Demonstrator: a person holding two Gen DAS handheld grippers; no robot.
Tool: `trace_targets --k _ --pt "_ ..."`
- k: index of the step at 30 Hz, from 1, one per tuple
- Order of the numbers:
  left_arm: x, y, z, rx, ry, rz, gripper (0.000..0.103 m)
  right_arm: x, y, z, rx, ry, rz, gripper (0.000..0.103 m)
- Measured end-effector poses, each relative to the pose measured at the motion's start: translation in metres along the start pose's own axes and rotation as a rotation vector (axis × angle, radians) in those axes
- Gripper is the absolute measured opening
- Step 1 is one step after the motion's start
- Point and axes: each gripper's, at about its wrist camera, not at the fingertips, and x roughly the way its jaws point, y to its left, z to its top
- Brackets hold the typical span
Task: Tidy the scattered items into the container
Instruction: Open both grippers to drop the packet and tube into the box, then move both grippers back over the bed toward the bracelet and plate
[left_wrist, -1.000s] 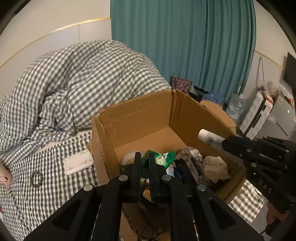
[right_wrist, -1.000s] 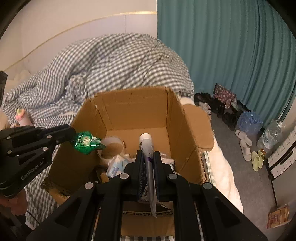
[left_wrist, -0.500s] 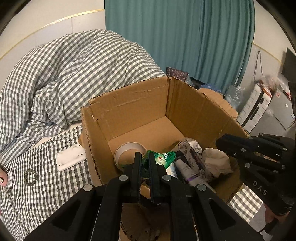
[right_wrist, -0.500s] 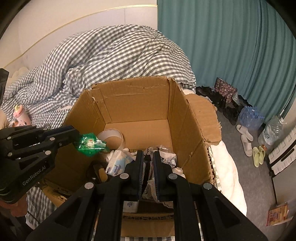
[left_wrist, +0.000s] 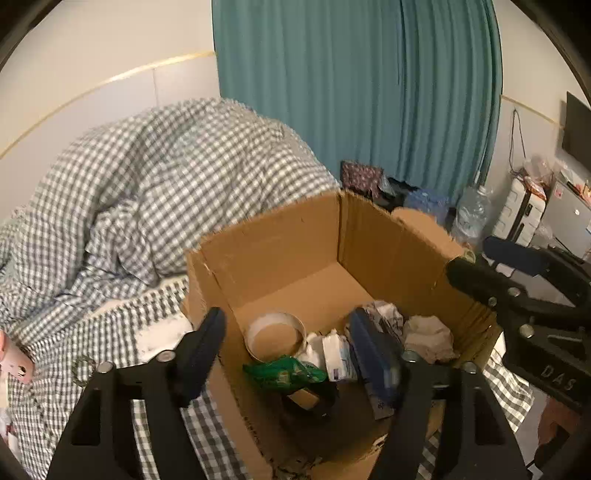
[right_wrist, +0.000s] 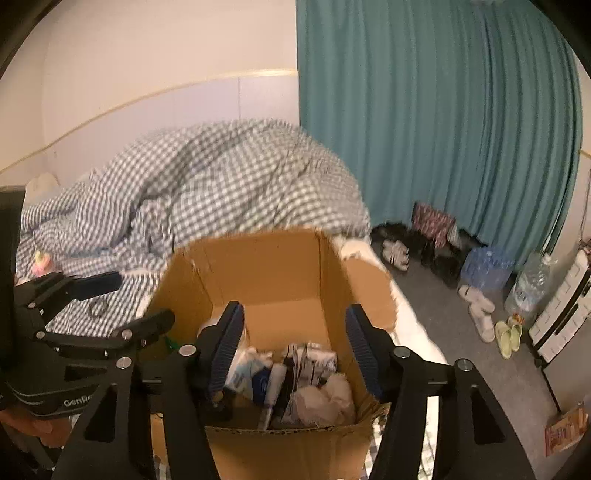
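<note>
The left gripper stood with its jaws spread wide and nothing between them, one finger outside the near left wall of the cardboard box and the other over its contents. The right gripper was likewise spread wide and empty, both its fingers hanging above the near half of the box without touching anything inside. In the left wrist view the green packet lay loose in the box near the front wall, just in front of the tape roll, which stood on the box floor. Beside the packet to the right lay a white and blue pack, then a crumpled printed wrapper and a wad of crumpled paper against the right wall. From the right wrist view a white tube lay slanted among these items, between the white and blue pack and the printed wrapper, with the paper wad at the near right corner. The box sat on the checked bedding, its flaps open. A heaped checked duvet rose behind it, and a teal curtain hung beyond. On the bedding left of the box lay a small white flat object, partly hidden by the left gripper's finger.
</note>
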Motion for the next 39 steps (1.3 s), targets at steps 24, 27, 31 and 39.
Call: trace_targets --k 24,27,31,39 --pt "-0.113 0.091 -0.018 -0.198 -0.157 0.268 0.103 -0.09 0.077 0.031 -0.004 -0.257 0.02 0.103" --pt "-0.126 0.115 -0.025 -0.247 -0.163 0.289 0.103 -0.09 0.094 0.032 -0.023 -0.259 0.038 0.103" --pt "-0.142 0.142 -0.036 -0.278 -0.178 0.335 0.103 -0.09 0.117 0.032 -0.039 -0.259 0.068 0.103" --pt "-0.166 0.192 -0.058 -0.344 -0.196 0.416 0.103 -0.075 0.171 0.027 -0.093 -0.209 0.146 0.103"
